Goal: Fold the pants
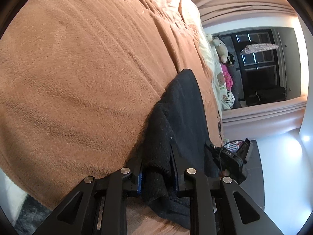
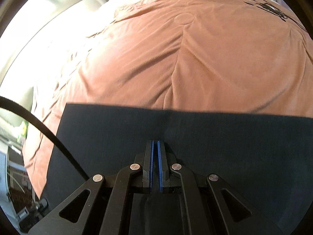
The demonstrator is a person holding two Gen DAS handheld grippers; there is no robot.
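Note:
The pants (image 1: 182, 107) are dark navy and lie on a salmon blanket (image 1: 78, 68) over the bed. My left gripper (image 1: 157, 156) is shut on a bunched thick edge of the pants, which fills the gap between its blue pads. In the right wrist view the pants (image 2: 215, 137) spread flat as a wide dark panel with a straight far edge. My right gripper (image 2: 155, 143) is over that panel with its blue pads nearly together; a thin fold of the fabric seems pinched between them. The other gripper (image 1: 230, 156) shows at the left wrist view's right.
The blanket (image 2: 176, 58) covers the bed beyond the pants. A black cable (image 2: 39, 125) crosses the left of the right wrist view. Stuffed toys (image 1: 221, 49) lie at the bed's far end, by a dark window (image 1: 260, 64). Floor (image 1: 283, 166) lies beside the bed.

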